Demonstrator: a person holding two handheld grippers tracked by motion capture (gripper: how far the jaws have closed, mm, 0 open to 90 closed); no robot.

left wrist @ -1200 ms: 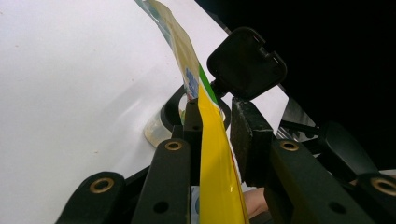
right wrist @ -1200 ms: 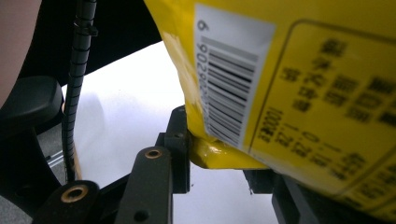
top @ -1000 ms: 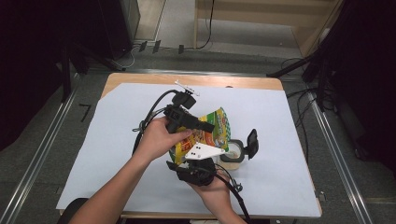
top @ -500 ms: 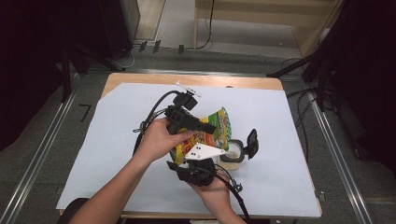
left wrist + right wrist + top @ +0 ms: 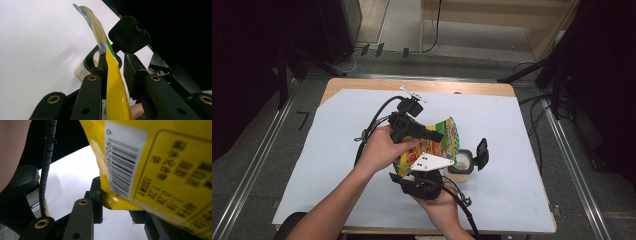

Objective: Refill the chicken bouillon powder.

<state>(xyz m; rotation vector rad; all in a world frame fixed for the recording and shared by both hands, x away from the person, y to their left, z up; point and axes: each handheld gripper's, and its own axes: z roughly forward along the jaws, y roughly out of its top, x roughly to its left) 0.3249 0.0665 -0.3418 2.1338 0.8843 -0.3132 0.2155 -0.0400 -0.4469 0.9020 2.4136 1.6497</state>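
Yellow snack bag held up off the white sheet, over mid-table, between the two grippers. Left gripper comes at it from the upper left. In the left gripper view the bag's edge runs upright between the jaws, lying against the left pad; the right pad stands just beside it (contact there cannot be told). Right gripper is below the bag. Its own view shows the bag's bottom corner pinched between the jaws, barcode side facing the camera. Black-lidded jar, lid flipped open, sits just right of the bag.
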